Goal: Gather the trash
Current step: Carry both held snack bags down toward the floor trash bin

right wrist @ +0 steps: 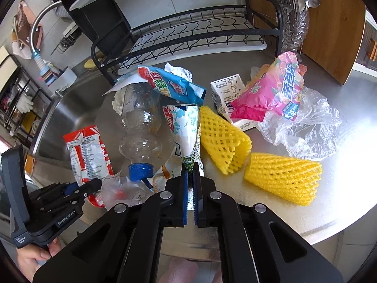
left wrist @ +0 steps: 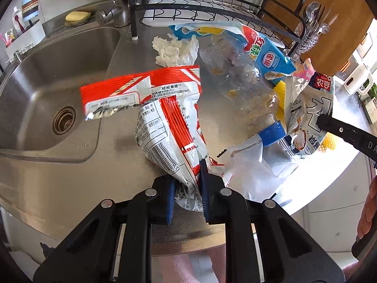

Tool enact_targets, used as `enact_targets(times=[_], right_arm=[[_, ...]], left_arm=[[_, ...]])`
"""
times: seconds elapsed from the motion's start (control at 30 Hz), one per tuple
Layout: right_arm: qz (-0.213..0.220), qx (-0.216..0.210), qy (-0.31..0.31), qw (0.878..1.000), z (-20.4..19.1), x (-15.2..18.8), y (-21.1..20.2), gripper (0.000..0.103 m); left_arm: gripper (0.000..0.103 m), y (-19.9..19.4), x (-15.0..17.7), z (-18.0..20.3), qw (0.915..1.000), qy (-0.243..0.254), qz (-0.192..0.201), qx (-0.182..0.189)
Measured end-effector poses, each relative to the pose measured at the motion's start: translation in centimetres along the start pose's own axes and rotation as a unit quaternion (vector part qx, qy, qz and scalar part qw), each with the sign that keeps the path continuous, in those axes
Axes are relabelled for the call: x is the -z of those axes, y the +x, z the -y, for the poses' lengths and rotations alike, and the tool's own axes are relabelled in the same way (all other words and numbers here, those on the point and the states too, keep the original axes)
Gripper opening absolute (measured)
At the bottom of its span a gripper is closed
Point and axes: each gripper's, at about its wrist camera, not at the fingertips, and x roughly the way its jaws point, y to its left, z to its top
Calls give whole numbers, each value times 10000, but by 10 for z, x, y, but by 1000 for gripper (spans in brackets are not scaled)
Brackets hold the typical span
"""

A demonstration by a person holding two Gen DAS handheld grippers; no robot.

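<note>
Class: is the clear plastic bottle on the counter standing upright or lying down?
Lying down: the clear plastic bottle rests on its side on the counter, blue cap on.

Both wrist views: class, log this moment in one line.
left hand-held gripper: shut on red bag | right hand-held gripper: shut on white bag

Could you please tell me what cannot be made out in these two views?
- Left wrist view: the right gripper is cut off by the edge; only one finger tip shows.
- Right wrist view: the small white carton is half hidden under the pink snack wrapper.
- Both views: no trash bin appears.
</note>
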Motion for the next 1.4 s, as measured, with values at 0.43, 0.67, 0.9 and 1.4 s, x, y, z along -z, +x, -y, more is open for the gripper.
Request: enact_targets(times=[0.43,0.67,0.9,1.4], right_arm=[[682,-36,-105,9976,-11,-13,-67,3],[1080,-28,-199,9940,-21,2,-139,3],[1401,-25,-272,9898,-27,48,-193,3],[826,174,-363,9958,-1,163,-139,3]], left_arm=[[8,-80,-10,16,9965,17,736,-402],[8,-152,11,43,9914,123,1197,-505],[10,-200,65,73,9857,141,1616,-458],[10,-137,173,102,9949,147,991,-141]])
